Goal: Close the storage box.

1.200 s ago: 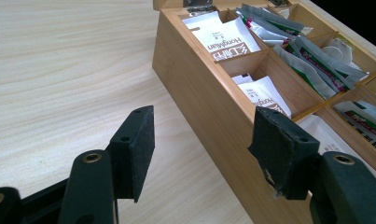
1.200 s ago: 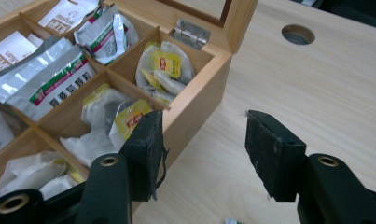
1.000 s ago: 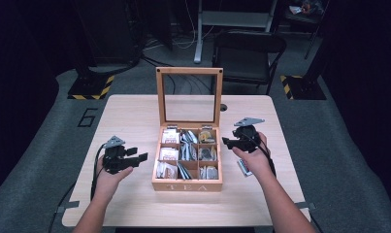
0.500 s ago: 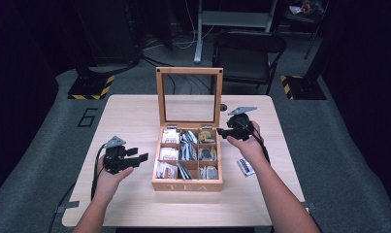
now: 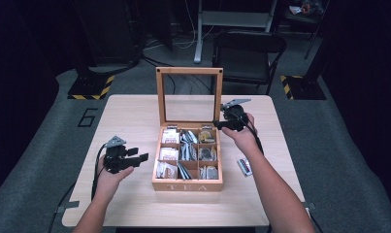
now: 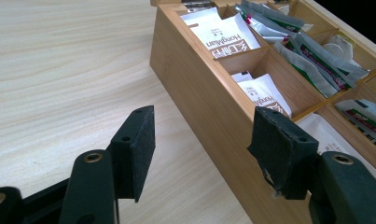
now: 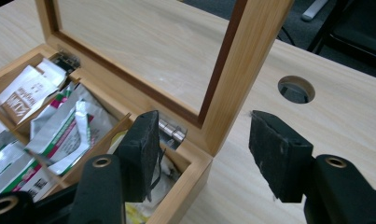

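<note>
At table centre: wooden tea box (image 5: 187, 184), glass-paned lid (image 7: 251, 70) upright.
Right gripper (image 7: 202, 140): jaws apart, just been opening, straddling lid's hinge-side post, not pressing.
Left gripper (image 6: 199, 149): apart, empty, beside box wall.
Handling: lid likely rigid, light, hinged; glass fragile, so grip the frame.

One wooden tea box (image 5: 187, 184) stands on the table (image 5: 135, 111), its one glass-paned lid (image 5: 189, 72) raised upright. Inside are nine compartments, three rows of three, all holding tea bag sachets (image 5: 170, 136); the sachets are too many and too overlapped to count. One loose sachet (image 5: 244, 166) lies on the table near its right edge. Two grippers are present: the left gripper (image 5: 137, 158) and the right gripper (image 5: 218, 124). One round cable hole (image 7: 296, 89) is cut into the table.
</note>
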